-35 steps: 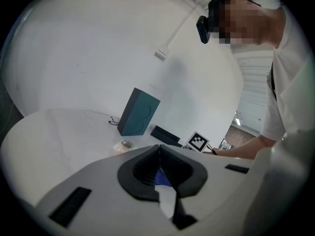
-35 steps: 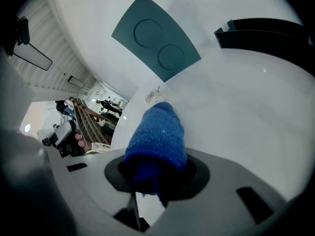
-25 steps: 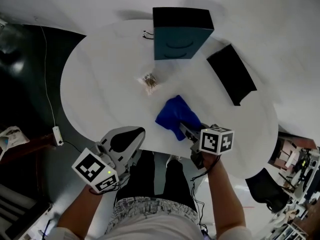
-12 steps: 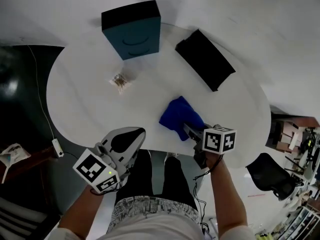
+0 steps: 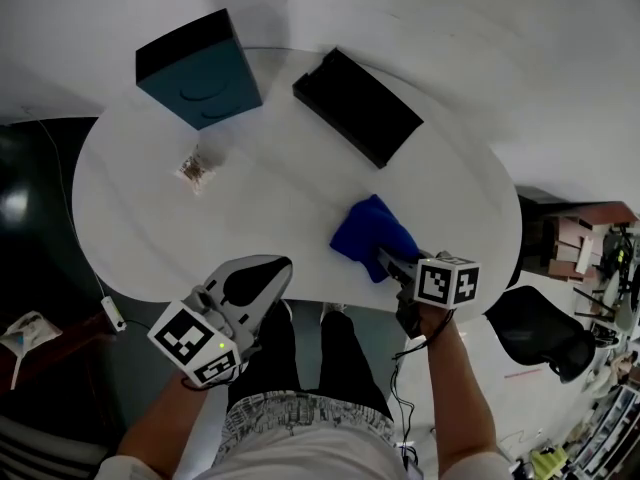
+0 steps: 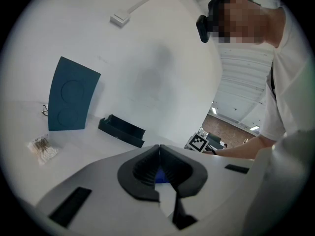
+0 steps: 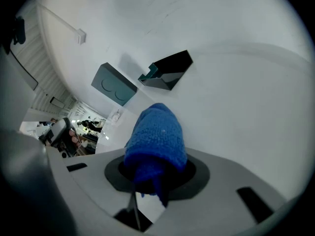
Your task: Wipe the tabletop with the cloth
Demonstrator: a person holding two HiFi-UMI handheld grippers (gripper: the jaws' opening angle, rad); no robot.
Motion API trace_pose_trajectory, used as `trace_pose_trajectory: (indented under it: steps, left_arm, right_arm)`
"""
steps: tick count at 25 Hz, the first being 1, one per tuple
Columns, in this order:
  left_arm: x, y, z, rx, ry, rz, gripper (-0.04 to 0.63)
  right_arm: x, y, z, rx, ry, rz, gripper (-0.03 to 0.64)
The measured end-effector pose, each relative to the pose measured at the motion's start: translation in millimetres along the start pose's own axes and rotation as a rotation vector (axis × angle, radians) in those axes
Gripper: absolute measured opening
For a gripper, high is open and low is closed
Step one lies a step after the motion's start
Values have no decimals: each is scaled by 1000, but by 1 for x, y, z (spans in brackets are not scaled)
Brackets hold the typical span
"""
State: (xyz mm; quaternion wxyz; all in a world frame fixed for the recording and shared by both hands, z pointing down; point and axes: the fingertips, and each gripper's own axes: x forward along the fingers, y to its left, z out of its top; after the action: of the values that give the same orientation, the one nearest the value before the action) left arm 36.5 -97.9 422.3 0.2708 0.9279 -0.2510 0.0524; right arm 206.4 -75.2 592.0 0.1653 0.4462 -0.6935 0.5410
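Observation:
A blue cloth (image 5: 368,232) lies bunched on the white oval table (image 5: 270,198), near its front right edge. My right gripper (image 5: 392,261) is shut on the cloth's near end. In the right gripper view the cloth (image 7: 156,136) bulges out over the jaws and hides their tips. Over the table's front edge, left of the cloth, my left gripper (image 5: 268,268) is shut and holds nothing. The left gripper view shows its dark pads (image 6: 147,168) pressed together, with a sliver of blue behind them.
A teal box (image 5: 198,68) stands at the far left of the table. A black tray (image 5: 356,105) lies at the far middle. A small clear packet (image 5: 197,168) rests left of centre. A dark chair (image 5: 540,330) stands at the right, off the table.
My right gripper has dragged the blue cloth to the right across the table, away from the packet and the teal box. The left gripper has kept its place and stayed shut.

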Motion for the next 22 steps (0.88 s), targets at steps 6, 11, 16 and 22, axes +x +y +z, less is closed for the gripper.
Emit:
trace_pose_trajectory:
  steps: [6, 11, 16, 22]
  left_arm:
    - [22, -19, -1, 13, 13, -33, 21]
    - [28, -25, -2, 17, 22, -40, 21]
    - [19, -18, -1, 14, 16, -26, 21]
    - [-11, 2, 5, 5, -12, 15, 21]
  right_arm:
    - [-27, -30, -3, 35, -28, -34, 114]
    - [-36, -41, -4, 56, -43, -46, 114]
    - [-34, -34, 1, 51, -55, -47, 114]
    - [-23, 18, 17, 8, -87, 30, 114]
